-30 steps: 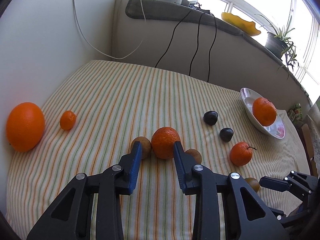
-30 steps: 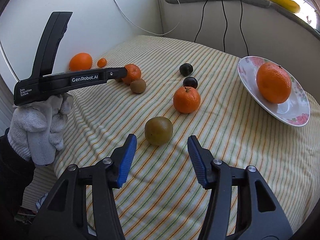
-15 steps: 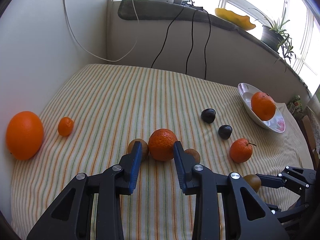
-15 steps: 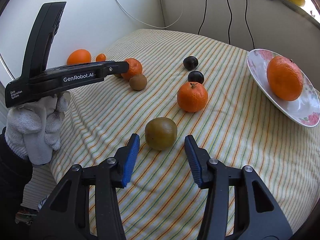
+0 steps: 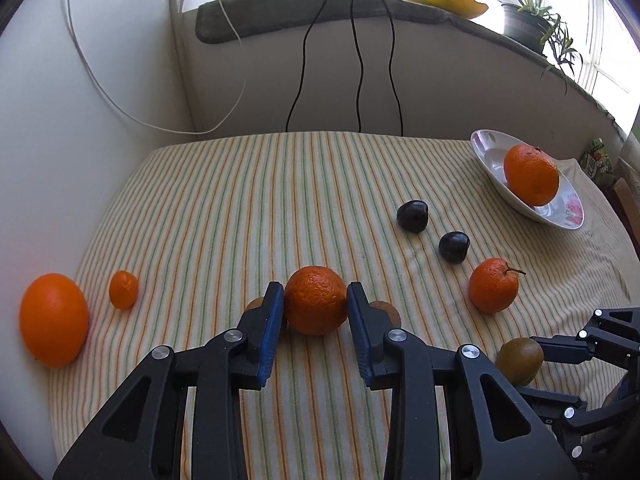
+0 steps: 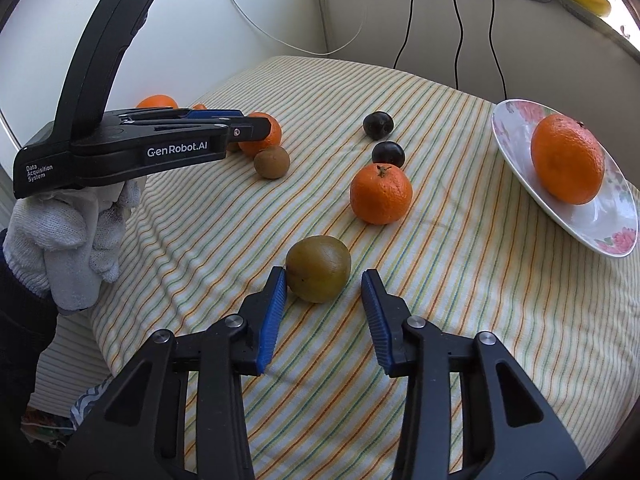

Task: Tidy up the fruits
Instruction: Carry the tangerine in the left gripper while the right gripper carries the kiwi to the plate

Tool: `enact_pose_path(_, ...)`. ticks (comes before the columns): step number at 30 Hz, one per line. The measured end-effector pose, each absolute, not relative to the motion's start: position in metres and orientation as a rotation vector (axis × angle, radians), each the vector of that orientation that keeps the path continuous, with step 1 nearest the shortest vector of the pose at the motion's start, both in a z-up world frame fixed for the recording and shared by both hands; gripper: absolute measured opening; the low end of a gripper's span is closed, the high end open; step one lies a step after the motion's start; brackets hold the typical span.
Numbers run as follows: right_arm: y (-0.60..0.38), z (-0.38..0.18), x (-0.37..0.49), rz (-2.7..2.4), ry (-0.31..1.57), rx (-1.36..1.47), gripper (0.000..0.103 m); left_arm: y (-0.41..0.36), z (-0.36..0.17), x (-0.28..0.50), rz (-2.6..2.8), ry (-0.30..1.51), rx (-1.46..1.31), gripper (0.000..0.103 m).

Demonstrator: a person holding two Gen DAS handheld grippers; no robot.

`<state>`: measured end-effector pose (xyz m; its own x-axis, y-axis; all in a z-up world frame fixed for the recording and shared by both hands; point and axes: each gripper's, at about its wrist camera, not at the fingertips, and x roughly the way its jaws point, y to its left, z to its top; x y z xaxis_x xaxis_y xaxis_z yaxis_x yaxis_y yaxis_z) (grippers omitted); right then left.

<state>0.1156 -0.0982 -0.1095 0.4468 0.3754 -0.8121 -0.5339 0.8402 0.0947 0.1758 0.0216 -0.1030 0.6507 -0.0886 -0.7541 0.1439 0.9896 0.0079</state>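
Note:
My left gripper [image 5: 315, 294] stands open with a narrow gap, and its blue pad tips are level with the sides of a rough orange [image 5: 315, 300] on the striped cloth. From the side, in the right wrist view, its tips reach that orange [image 6: 262, 136]. My right gripper [image 6: 324, 280] has a brown-green round fruit [image 6: 318, 269] between its jaws, which are closing. The left pad touches the fruit and the right pad stands a little off it. A white flowered plate [image 6: 505, 128] at the right holds one large orange [image 6: 566, 160].
A stemmed tangerine [image 6: 380, 194] and two dark plums [image 6: 378, 124] [image 6: 388, 153] lie between me and the plate. Two kiwis [image 5: 390, 310] [image 5: 254, 306] flank the rough orange. A big orange [image 5: 54, 320] and a small mandarin [image 5: 124, 290] lie at the left. A white-gloved hand [image 6: 68, 248] holds the left gripper.
The right jaws have narrowed around the brown-green fruit and come closer to it. The left gripper rolled and edged forward until its tips flank the rough orange, with its gap unchanged.

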Motion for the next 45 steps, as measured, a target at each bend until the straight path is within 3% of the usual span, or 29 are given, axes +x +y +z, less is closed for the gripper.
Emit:
enact_pose_path(7,-0.094,-0.108,0.110,0.569,0.944,-0.210,0.031,0.017,-0.102,0.182,-0.144,0.876,0.108,0.032)
enact_pose_path(33,-0.123,-0.104,0.111,0.543,0.934,-0.143,0.029,0.026,-0.101,0.165,-0.167,0.839,0.035,0.030)
enact_pose_path(45,-0.151,-0.092,0.110,0.516,0.901,-0.098,0.029,0.026,-0.070,0.150,-0.219,0.775,-0.042,0.030)
